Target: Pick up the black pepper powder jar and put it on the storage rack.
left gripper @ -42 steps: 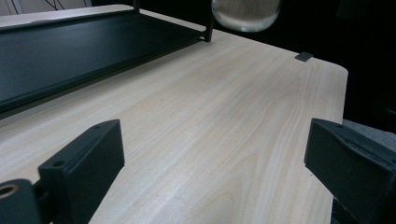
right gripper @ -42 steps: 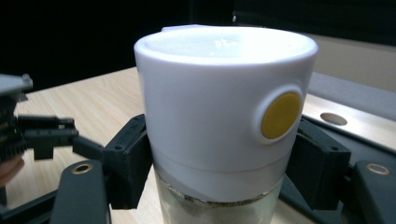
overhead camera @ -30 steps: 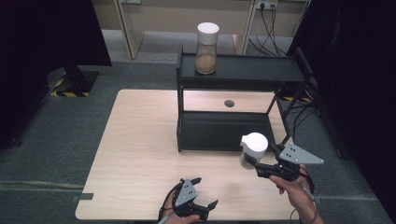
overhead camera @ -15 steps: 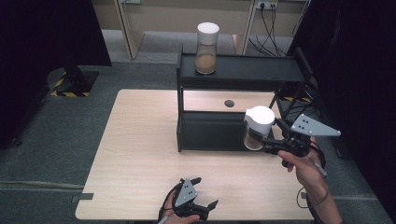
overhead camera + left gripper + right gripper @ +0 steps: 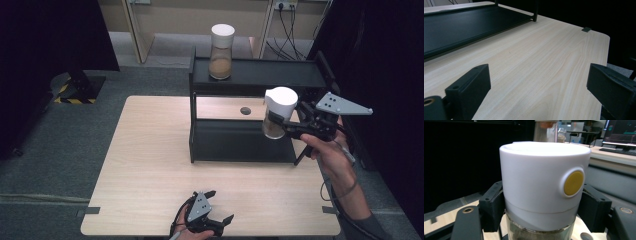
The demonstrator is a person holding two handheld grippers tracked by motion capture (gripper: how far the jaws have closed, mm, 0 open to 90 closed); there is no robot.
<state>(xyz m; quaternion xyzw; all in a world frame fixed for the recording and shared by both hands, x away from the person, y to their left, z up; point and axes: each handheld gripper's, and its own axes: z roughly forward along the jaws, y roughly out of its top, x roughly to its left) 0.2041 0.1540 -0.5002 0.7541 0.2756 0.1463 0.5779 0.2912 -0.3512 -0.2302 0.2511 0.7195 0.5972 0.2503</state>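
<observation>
My right gripper [image 5: 280, 122] is shut on a glass jar [image 5: 276, 111] with a white lid and brown contents, held upright in the air in front of the right end of the black shelf [image 5: 260, 75]. In the right gripper view the jar [image 5: 544, 185] shows a yellow button on its lid, and both jaws clamp its neck. A second, similar jar [image 5: 221, 45] stands on the shelf's top at the left. My left gripper [image 5: 220, 207] rests open near the table's front edge, with bare wood between its jaws [image 5: 536, 82].
The black two-level shelf stands on the far half of the wooden table [image 5: 150, 150]; its lower board [image 5: 240, 142] is bare. A small dark round hole [image 5: 245, 110] sits in the tabletop behind it. Cables and dark curtains surround the table.
My right gripper has lifted the jar from the table by the shelf's right foot up to about the height of the top board. The left gripper has stayed still.
</observation>
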